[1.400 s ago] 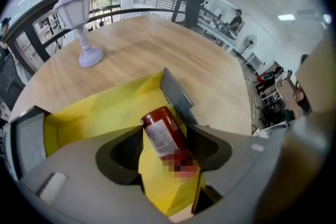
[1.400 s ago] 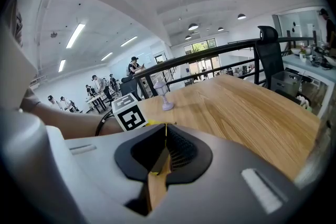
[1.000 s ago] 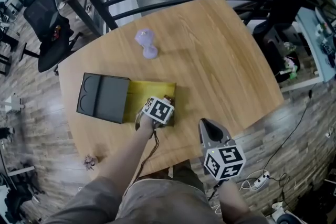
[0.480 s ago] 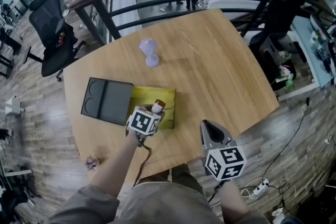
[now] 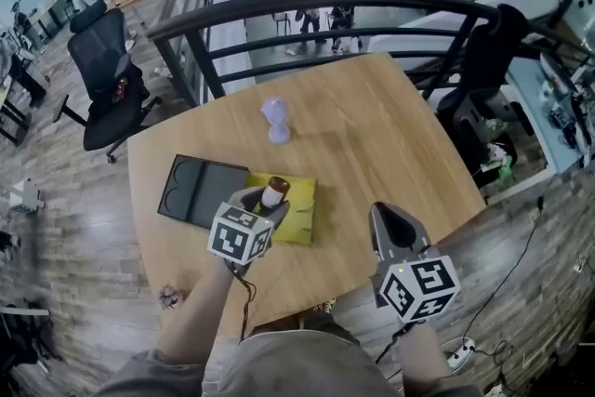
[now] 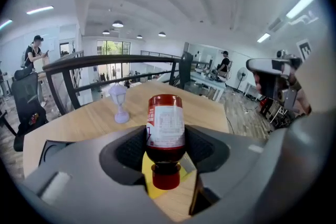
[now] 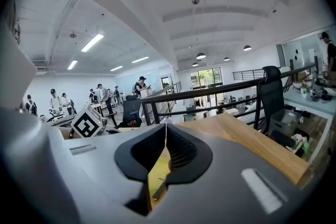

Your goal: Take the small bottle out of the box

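i have the small bottle [image 5: 273, 191] clamped by its sides in the left tongs [image 6: 166, 149], up above the open yellow box [image 5: 302, 217] rather than down in it. so i judge the taking-out as good as done, with only a set-down on the wooden table [image 5: 372, 135] left; the right tongs [image 7: 164, 152] are pressed together on nothing, off to the box's right. the bottle is a smooth dark cylinder with a glossy white-and-red label and a red cap, the box looks like thin yellow card with a flat black lid [image 5: 200, 191] just beside it, and the pads are ribbed black rubber.
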### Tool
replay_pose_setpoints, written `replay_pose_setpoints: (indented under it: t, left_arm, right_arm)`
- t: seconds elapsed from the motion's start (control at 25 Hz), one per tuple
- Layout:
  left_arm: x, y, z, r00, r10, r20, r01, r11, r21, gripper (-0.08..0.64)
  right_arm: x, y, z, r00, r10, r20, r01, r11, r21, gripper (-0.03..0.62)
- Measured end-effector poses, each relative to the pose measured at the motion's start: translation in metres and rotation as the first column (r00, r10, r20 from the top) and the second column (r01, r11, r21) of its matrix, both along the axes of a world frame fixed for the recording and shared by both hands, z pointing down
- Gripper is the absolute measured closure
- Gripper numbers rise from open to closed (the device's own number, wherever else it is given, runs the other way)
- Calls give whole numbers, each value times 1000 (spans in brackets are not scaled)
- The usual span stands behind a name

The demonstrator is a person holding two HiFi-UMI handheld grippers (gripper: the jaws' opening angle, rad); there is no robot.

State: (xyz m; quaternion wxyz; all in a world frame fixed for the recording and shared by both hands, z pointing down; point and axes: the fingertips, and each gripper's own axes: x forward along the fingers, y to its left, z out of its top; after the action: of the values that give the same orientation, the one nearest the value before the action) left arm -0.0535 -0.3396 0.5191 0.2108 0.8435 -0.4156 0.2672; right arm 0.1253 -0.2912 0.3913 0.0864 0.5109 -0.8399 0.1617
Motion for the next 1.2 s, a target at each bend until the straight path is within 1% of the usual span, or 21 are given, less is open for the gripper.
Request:
replay_pose_setpoints:
  t: [0.12,0.28,0.4,0.56,0.76,0.88,0.96,1.04,1.2]
  left_arm:
    - [-5,4,-43,999,-9,-35,12,996,88,344]
    - [-13,14,-99,997,-16,-79,32,979,200,344]
    - [-20,21,-135,995,-18,-103,46,960,277,344]
    - [-27,35,-175,989,-19,-144,70,932,357,344]
    - [-26,61,-218,978,41,-202,54,895,443,343]
    - [-26,75,-238,972,70,-224,48,875,481,342]
    - [-28,84,-245,967,76,-242,55,868,494,343]
    - [-30,92,-247,963,75,-258,65,867,493,343]
    - [-37,104,-241,961,62,-269,77,875,477,344]
  right_arm:
    - [-8,4,-33,1000,-19,8,19,997,71,577]
    - [-18,14,-73,999,-44,8,42,986,163,577]
    - [-23,21,-98,998,-55,7,52,974,219,577]
    - [-23,32,-124,998,-64,18,56,959,278,577]
    - [-23,46,-150,997,-75,34,59,941,333,577]
    - [-25,54,-159,995,-89,43,69,933,353,578]
    - [-28,60,-160,994,-102,41,80,931,357,578]
    - [-31,65,-158,993,-115,33,96,930,356,578]
    - [-43,73,-145,989,-145,16,132,935,330,580]
